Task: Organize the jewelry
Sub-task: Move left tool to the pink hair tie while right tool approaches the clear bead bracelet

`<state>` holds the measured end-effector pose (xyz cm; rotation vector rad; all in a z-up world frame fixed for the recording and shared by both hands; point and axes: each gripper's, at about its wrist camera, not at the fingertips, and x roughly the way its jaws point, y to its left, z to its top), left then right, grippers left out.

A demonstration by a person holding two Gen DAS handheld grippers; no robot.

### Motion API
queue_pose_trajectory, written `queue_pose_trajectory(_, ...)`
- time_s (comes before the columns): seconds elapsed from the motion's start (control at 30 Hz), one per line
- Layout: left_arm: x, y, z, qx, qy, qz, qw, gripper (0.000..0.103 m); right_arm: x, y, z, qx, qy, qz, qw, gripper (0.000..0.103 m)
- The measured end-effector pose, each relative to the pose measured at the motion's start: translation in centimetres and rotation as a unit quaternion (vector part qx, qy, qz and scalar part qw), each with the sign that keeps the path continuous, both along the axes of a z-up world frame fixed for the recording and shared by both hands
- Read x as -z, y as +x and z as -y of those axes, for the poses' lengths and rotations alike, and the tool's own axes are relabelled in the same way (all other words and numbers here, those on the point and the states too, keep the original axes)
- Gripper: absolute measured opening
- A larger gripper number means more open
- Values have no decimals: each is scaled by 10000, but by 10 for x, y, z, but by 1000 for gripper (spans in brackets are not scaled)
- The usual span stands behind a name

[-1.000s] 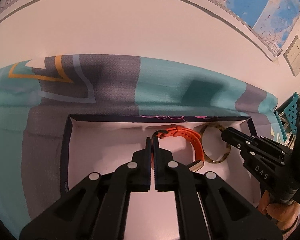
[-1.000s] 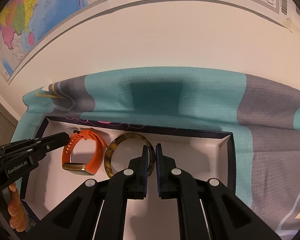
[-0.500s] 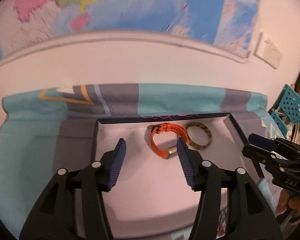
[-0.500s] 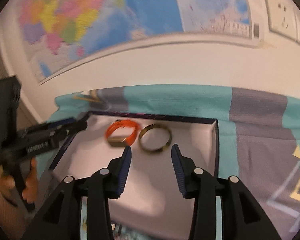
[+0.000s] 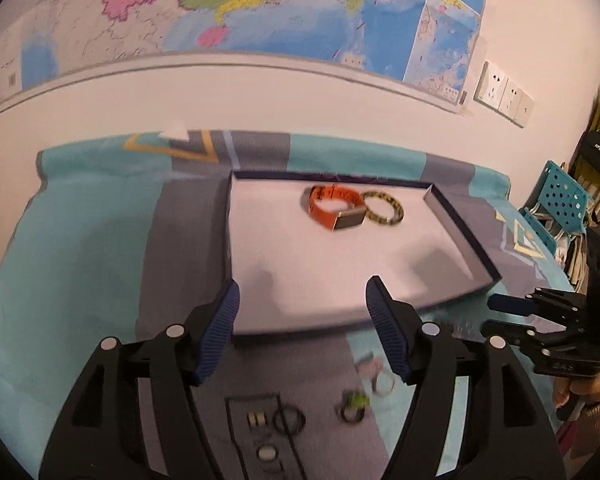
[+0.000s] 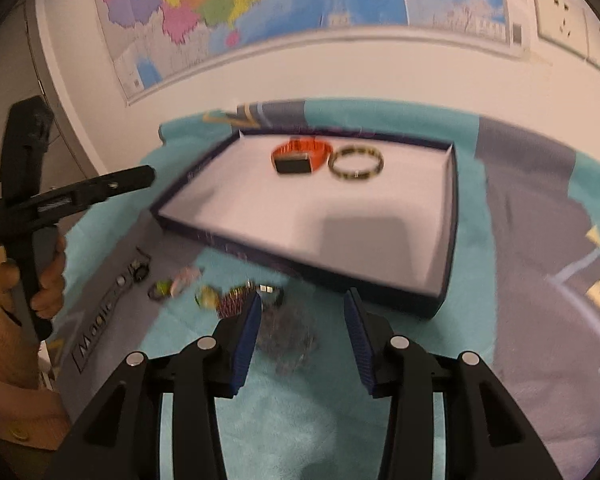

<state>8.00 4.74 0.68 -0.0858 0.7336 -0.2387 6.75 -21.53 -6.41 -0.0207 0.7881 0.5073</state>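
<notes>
**small pieces wait just below the open jaws**

the left gripper has its jaws spread wide and holds nothing. the right gripper is spread wide too, and it is also bare.

the tray sits on the cloth, farther off than both grippers. inside it, near the far wall, lie the orange watch band and the speckled bangle. they touch or almost touch. the bangle lies flat. the band stands on its edge, with its dark face toward the cameras.

the rest of the jewelry is not in the tray yet. it lies on the cloth by the tray's near wall.

in the right wrist view a grey tangle, maybe a chain, lies right between the right jaws and a bit below them. it is a blurry heap, so i cannot tell which way it runs. to its left is a row of small bits that runs left to right along the near wall.

in the left wrist view a dark ring, a green ring and a thin ring lie under the left jaws, toward the camera. they lie flat and point no way.

i think the right gripper is nearer the tangle, and the left is nearer the rings. each would need to dip down and then carry its piece forward over the near wall.
</notes>
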Motion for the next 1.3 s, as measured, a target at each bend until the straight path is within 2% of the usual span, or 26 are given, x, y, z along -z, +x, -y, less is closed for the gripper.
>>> queue_pose_trajectory(0.03,2,-2,0,11,-9,-24,10000,65,4,1,-3,-58,20,-75,10000,41)
queue_pose_trajectory(0.13,11,-11,0,45,-60,-112,9999,66,12,3,-11,-110,-118,-92,9998,52)
queue_pose_trajectory(0.37,21,-25,-1,57,-26,-191,9998,69,21,7,-19,-178,-134,-147,9996,52)
queue_pose_trajectory(0.43,23,-28,-2,51,-32,-202,9998,69,21,7,-19,-166,-149,-135,9997,51)
queue_pose_trajectory(0.53,22,-30,-3,58,-26,-193,9998,69,21,6,-20,-197,-160,-136,9996,42)
queue_pose_trajectory(0.67,22,-33,-5,79,-20,-181,9998,69,20,3,-20,-225,-174,-135,9995,26)
queue_pose_trajectory(0.77,24,-35,-7,53,-22,-210,9998,71,16,-1,-18,-255,-14,-106,9996,8)
queue_pose_trajectory(1.3,31,-51,-8,232,40,-240,9994,73,-26,-26,4,-265,682,263,9970,8)
